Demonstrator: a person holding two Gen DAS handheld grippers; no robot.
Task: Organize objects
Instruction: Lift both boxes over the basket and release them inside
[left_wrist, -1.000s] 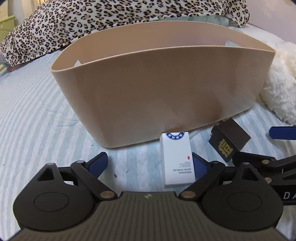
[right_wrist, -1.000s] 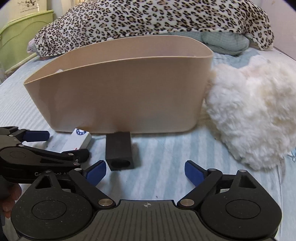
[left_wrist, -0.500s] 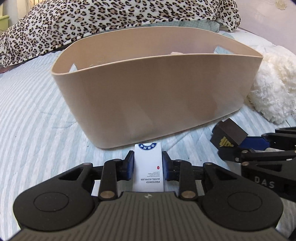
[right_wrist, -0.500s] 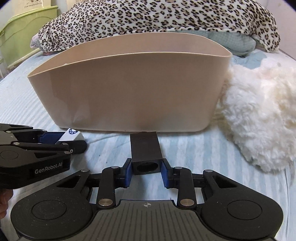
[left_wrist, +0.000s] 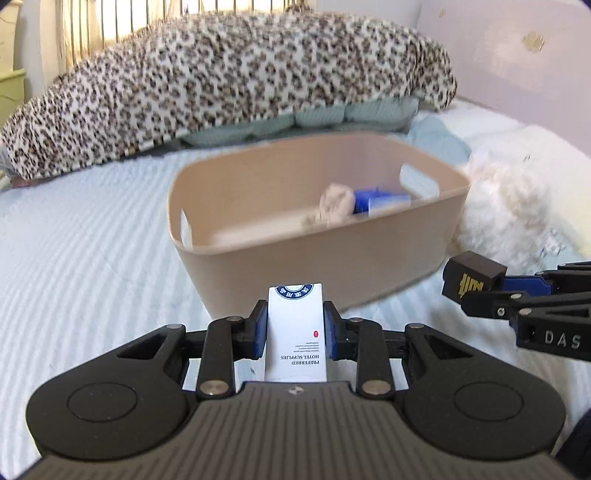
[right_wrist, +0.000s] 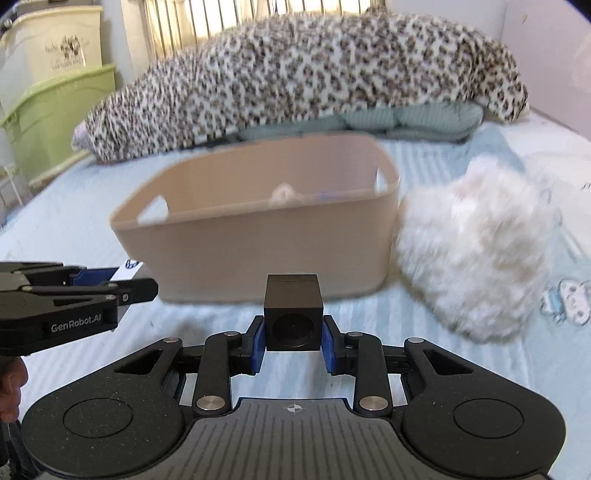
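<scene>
My left gripper (left_wrist: 295, 334) is shut on a white hotel-supplies box (left_wrist: 296, 332) and holds it above the bed, short of the beige basket (left_wrist: 369, 266). My right gripper (right_wrist: 293, 338) is shut on a small black box (right_wrist: 293, 312), also raised in front of the basket (right_wrist: 266, 251). The right gripper with the black box (left_wrist: 471, 278) shows at the right of the left wrist view. The left gripper (right_wrist: 110, 280) with the white box's tip (right_wrist: 127, 267) shows at the left of the right wrist view. Inside the basket lie a blue item (left_wrist: 376, 199) and a beige bundle (left_wrist: 332, 206).
The basket sits on a striped pale-blue bedsheet (left_wrist: 92, 258). A fluffy white cushion (right_wrist: 476, 258) lies against the basket's right side. A leopard-print blanket (right_wrist: 295, 81) is heaped behind. Green and cream storage bins (right_wrist: 51, 110) stand at the far left.
Both grippers closed on their boxes, then lifted them off the bed. The views rose, so the basket's inside now shows.
</scene>
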